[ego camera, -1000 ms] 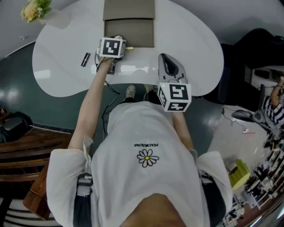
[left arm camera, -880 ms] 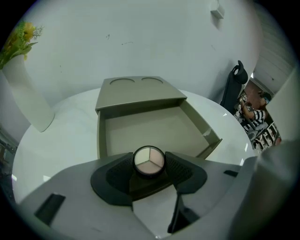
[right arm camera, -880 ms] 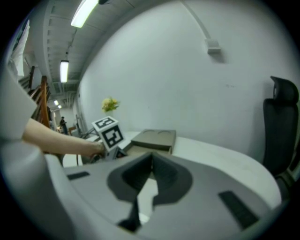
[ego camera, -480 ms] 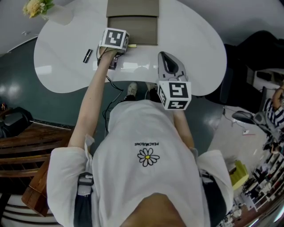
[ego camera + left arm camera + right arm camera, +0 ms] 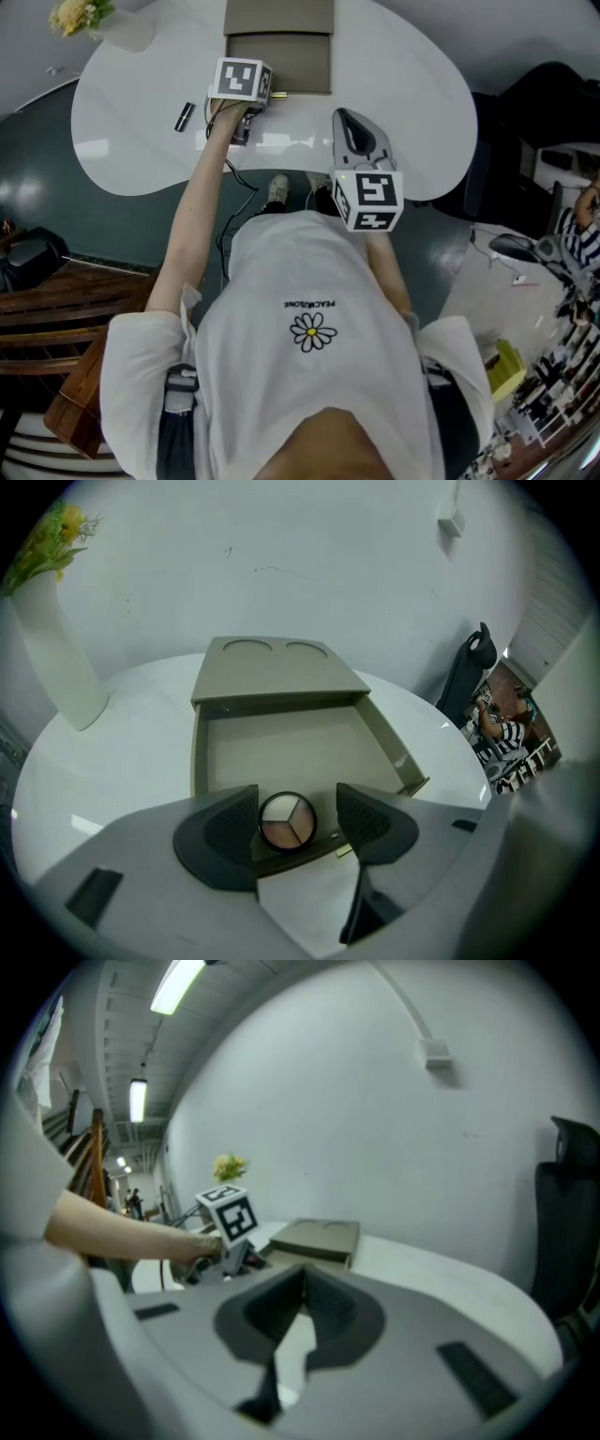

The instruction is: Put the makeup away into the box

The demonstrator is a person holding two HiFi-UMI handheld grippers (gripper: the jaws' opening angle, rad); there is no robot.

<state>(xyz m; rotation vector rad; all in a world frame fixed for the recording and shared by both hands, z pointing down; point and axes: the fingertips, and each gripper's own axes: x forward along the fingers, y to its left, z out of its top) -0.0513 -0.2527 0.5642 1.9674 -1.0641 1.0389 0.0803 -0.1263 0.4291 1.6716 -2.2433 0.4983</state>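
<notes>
A grey-green box stands on the white table with its drawer pulled out. A round compact with three powder shades lies in the drawer by its front wall. My left gripper hovers over it, pointing steeply down. Its jaws have just been opening: the compact sits between the pads with a gap on the right, so nothing presses it. My right gripper rests near the table's front edge, jaws shut and empty. A black tube lies left of the box.
A white vase with yellow flowers stands at the back left of the table. A dark chair is at the right. The table's curved edge is close to the person's body.
The left gripper has shifted slightly toward the box's drawer. The right gripper has stayed where it was.
</notes>
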